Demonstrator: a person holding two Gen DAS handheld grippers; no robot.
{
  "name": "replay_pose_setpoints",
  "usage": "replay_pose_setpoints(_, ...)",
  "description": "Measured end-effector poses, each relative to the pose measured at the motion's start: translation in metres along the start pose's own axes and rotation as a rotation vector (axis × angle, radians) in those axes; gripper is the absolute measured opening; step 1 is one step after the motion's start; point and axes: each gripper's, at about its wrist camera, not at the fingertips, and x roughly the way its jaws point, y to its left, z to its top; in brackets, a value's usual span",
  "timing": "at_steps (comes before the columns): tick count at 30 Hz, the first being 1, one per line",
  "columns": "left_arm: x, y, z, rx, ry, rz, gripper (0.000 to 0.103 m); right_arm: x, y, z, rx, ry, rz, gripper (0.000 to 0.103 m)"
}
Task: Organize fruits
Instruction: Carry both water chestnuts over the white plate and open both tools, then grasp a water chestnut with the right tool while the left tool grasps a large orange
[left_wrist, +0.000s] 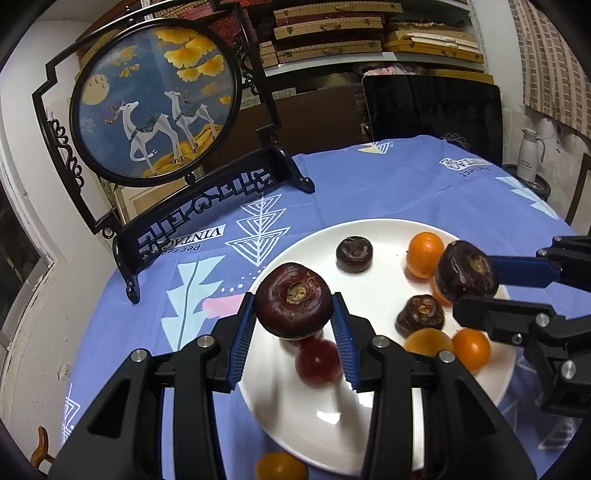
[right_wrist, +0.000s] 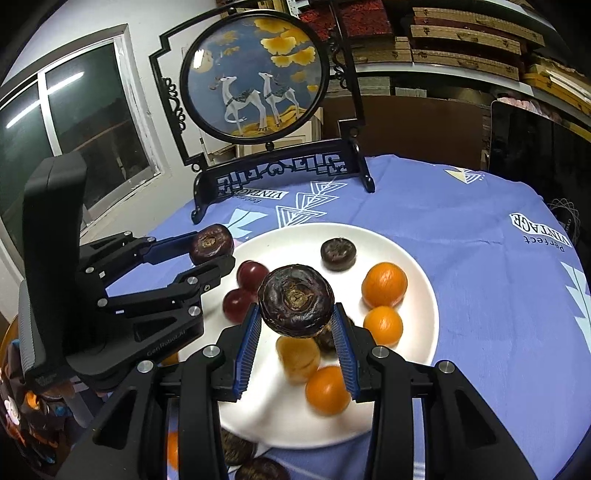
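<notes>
A plate (right_wrist: 417, 280) is set on the tablecloth (right_wrist: 480, 295), in front of a framed round screen (right_wrist: 255, 74). On the plate, a water chestnut (right_wrist: 338, 254) is placed farthest back, kumquats (right_wrist: 384, 284) to the right, grapes (right_wrist: 252, 274) to the left.

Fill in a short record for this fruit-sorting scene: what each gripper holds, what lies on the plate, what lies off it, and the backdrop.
left gripper: jaws shut on a dark water chestnut
right gripper: jaws shut on another water chestnut
white plate: water chestnuts, small oranges, red grapes
off the plate: water chestnuts on the blue tablecloth at the near rim
backdrop: round deer screen in a black stand
</notes>
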Motion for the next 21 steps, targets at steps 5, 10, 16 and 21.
replay_pose_setpoints(5, 0.020, 0.000, 0.004, -0.006, 0.039, 0.015, 0.041, 0.019, -0.008, 0.007, 0.003, 0.025, -0.027, 0.041)
replay_pose_setpoints(10, 0.021, 0.005, 0.002, -0.030, 0.040, 0.026, 0.058, 0.020, -0.013, 0.009, 0.001, 0.005, -0.060, 0.051)
replay_pose_setpoints(16, 0.001, 0.015, -0.004, -0.056, 0.022, 0.025, 0.058, -0.010, -0.013, 0.000, 0.010, -0.027, -0.055, 0.052)
replay_pose_setpoints(21, -0.029, 0.028, -0.020, -0.098, 0.009, 0.016, 0.067, -0.045, -0.006, -0.018, 0.037, -0.017, -0.023, 0.067)
